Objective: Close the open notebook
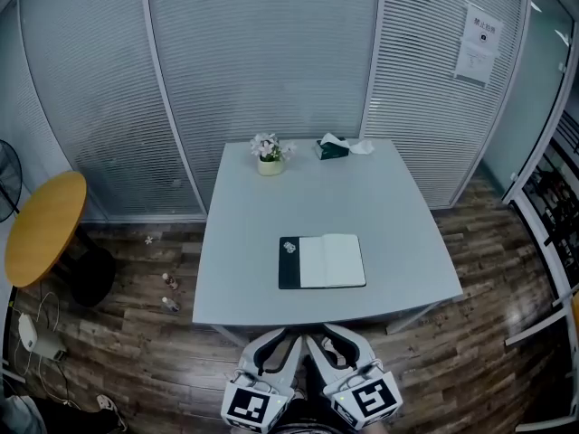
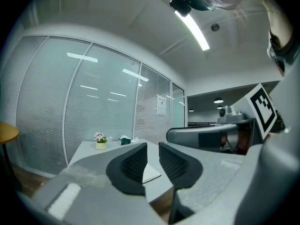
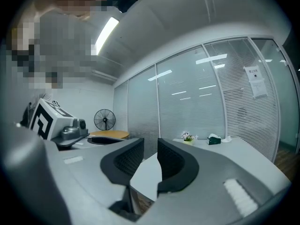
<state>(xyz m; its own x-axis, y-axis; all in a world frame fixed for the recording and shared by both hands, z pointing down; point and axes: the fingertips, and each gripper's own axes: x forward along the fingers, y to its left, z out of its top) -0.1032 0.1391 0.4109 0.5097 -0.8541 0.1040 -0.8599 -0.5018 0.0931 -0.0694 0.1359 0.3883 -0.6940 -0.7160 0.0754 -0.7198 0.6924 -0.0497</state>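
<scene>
Fingers (image 2: 133, 165) of the left gripper (image 2: 153, 161) stand slightly apart with nothing between them. The right gripper (image 3: 151, 161) is likewise spread and empty. Both hang just off the counter's (image 1: 271, 224) near edge. The notebook (image 1: 322, 261) lies open on the counter near that edge, well apart from the flower pot (image 1: 270, 164) at the far edge.

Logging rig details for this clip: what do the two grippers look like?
The left gripper and right gripper look alike. Each has a light grey moulded body with two broad, curved jaws, lined on the inside with dark ribbed pads. At its rear, each carries a white cube printed with black square markers. No cables or sleeves can be made out.
</scene>
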